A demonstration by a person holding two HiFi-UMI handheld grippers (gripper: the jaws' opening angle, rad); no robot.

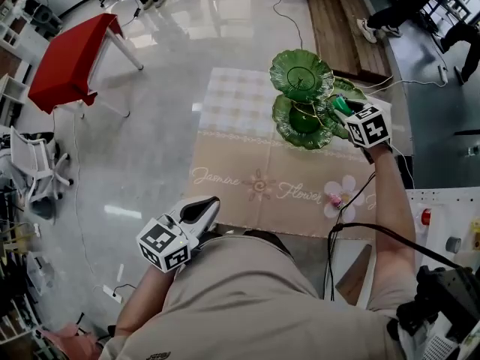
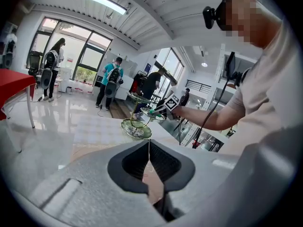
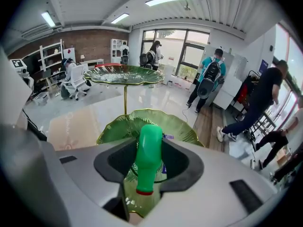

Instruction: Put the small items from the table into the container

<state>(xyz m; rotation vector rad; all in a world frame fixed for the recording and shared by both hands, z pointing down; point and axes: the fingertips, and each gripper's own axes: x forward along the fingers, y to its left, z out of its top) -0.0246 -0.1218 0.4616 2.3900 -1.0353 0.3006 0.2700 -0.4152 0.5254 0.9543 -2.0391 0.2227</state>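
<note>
Green on green: the right gripper [image 1: 339, 108] pinches a small green bottle [image 3: 148, 148] between its two pads, the bottle's red-ringed end pointing back toward the gripper's camera. The bottle hangs just above the lower leaf-shaped tray [image 3: 182, 126] of a glossy green tiered dish [image 1: 301, 73], whose upper tray [image 3: 124, 74] stands on a thin gold stem [image 3: 125, 98]. The dish sits at the far right of the table, on a beige cloth [image 1: 240, 163] that is printed with "Jasmine Flower" on its near half and checked on its far half. The left gripper [image 1: 204, 208] hangs by the table's near left corner, close to the person's body, its jaws pressed together with nothing between them. A red table [image 1: 71, 58] stands on the shiny floor at the far left, and several people stand at the far side of the room.
</note>
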